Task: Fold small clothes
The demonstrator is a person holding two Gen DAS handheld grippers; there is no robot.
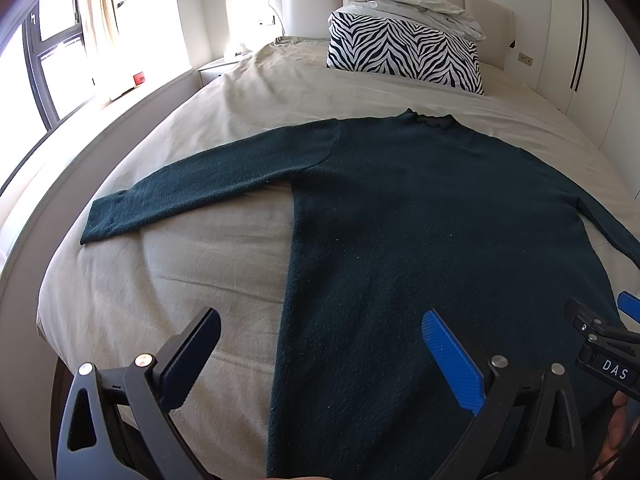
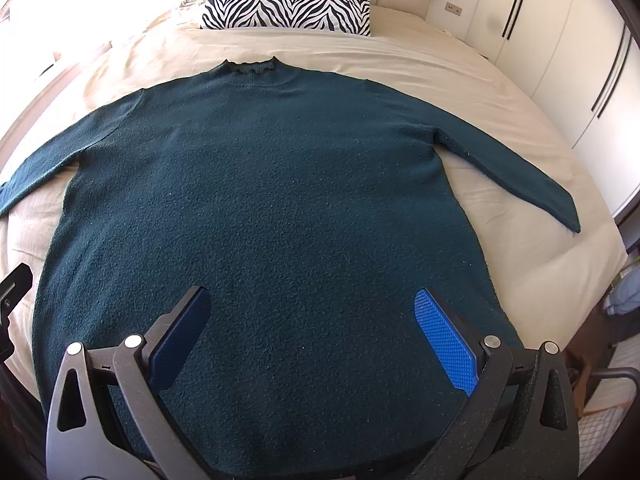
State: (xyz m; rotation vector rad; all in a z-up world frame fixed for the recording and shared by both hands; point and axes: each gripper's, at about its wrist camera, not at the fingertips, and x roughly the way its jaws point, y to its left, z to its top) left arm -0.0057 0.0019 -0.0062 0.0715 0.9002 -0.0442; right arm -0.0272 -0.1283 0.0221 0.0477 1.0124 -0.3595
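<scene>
A dark teal sweater [image 1: 420, 216] lies flat on the bed, collar toward the headboard, both sleeves spread out to the sides; it also shows in the right wrist view [image 2: 280, 200]. My left gripper [image 1: 320, 348] is open and empty, hovering over the sweater's left side edge near the hem. My right gripper [image 2: 312, 328] is open and empty, above the lower middle of the sweater body. The left sleeve cuff [image 1: 96, 224] lies toward the bed's left edge. The right sleeve cuff [image 2: 568, 220] lies toward the right edge. The right gripper's tip [image 1: 600, 336] shows in the left wrist view.
The beige bed sheet [image 1: 192, 280] covers the mattress. A zebra-print pillow [image 1: 404, 54] and crumpled white bedding [image 1: 412, 4] lie by the headboard. A window [image 1: 52, 52] is on the left, white wardrobes [image 2: 560, 60] on the right.
</scene>
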